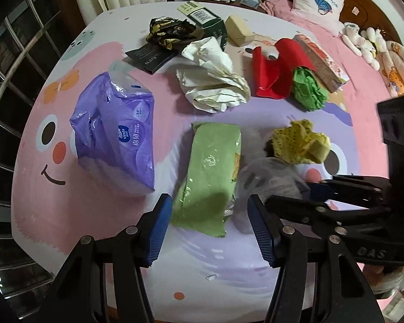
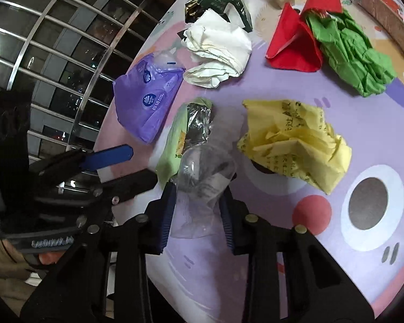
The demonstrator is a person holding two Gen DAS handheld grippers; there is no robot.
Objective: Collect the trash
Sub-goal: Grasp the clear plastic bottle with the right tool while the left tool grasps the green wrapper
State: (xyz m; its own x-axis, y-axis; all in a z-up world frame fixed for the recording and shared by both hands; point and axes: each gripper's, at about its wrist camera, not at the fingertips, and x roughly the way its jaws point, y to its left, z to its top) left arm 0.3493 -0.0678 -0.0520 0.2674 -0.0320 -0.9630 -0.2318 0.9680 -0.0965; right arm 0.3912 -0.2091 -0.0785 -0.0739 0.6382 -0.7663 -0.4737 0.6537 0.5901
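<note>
Two sets of tongs work over a round bench (image 1: 99, 215) strewn with trash. The right tongs (image 2: 198, 207) are narrowed around a clear plastic bag (image 2: 202, 177), its thin film bunched between the blue pads; how firmly they pinch it cannot be told. The left tongs (image 1: 210, 226) stand about half wide, straddling the near end of a green wrapper (image 1: 210, 172) without visibly pressing it. Slippery film is the first risk: a light pinch could let the bag slide out on lifting. That bag also lies against the green wrapper and just beside the yellow crumpled paper (image 2: 291, 142), so a pull could drag either along or flick it away. Both tools sit close together, and crossing paths could knock them. Beyond, the purple tissue pack (image 1: 115, 134), white paper (image 1: 212, 78), red sheet (image 1: 274, 67) and green crumpled paper (image 1: 308, 91) lie uncollected.
</note>
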